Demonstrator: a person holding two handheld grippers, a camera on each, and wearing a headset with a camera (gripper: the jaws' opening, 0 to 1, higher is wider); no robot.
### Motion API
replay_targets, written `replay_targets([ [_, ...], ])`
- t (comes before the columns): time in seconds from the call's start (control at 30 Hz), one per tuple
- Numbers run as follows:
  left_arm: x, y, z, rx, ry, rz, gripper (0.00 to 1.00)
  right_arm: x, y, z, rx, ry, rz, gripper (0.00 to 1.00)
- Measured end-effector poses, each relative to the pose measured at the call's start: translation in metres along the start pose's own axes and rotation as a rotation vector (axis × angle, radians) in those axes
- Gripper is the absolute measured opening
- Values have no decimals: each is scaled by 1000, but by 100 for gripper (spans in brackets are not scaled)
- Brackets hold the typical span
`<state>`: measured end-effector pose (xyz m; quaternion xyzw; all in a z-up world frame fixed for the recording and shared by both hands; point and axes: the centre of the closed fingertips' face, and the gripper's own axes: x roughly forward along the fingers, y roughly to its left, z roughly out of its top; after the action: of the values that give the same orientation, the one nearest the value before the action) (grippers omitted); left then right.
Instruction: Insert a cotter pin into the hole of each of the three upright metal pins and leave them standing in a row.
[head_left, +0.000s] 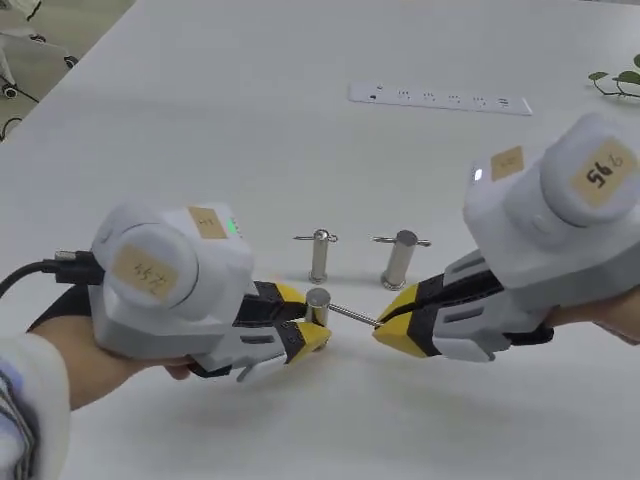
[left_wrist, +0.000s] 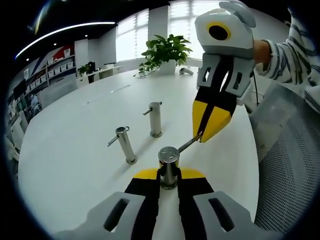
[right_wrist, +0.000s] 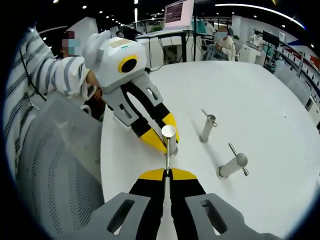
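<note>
Metal cotter pin (head_left: 352, 316) clamped in right gripper (head_left: 381, 325) jaws points left at upright pin (head_left: 318, 303); left gripper (left_wrist: 169, 176) jaws grip that pin.

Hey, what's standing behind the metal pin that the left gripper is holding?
Two upright metal pins, each with a cotter pin through its top, then a power strip farther back on the table. Jaws of the left gripper cover the held pin lower down.

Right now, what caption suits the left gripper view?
Left gripper clamps an upright metal pin while the right gripper feeds a cotter pin toward it; two fitted pins stand behind.
</note>
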<state>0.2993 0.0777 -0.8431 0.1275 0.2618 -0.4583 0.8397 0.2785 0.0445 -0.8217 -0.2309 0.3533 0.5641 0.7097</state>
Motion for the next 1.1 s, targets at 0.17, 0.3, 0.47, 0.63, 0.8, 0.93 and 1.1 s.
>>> replay_targets([
  [0.17,1,0,-1,-11,-2,17,11,3,0,3,0,-6,-1,3],
  [0.3,1,0,-1,-19,-6,17,11,6,-1,6,-13,-8,-8,3],
  [0.47,2,1,-2,-39,-11,20,11,9,-1,12,-10,-21,-11,3],
  [0.63,2,0,-2,-79,-26,19,12,12,0,17,-5,-40,-14,3],
  [0.8,2,-1,-2,-85,-31,19,12,17,1,22,-6,-52,-15,3],
  [0.93,3,-2,-2,-96,-40,17,12,21,0,25,-24,-56,-16,3],
  [1.1,3,-3,-1,-105,-50,12,12,19,-1,21,-103,-65,-22,11],
])
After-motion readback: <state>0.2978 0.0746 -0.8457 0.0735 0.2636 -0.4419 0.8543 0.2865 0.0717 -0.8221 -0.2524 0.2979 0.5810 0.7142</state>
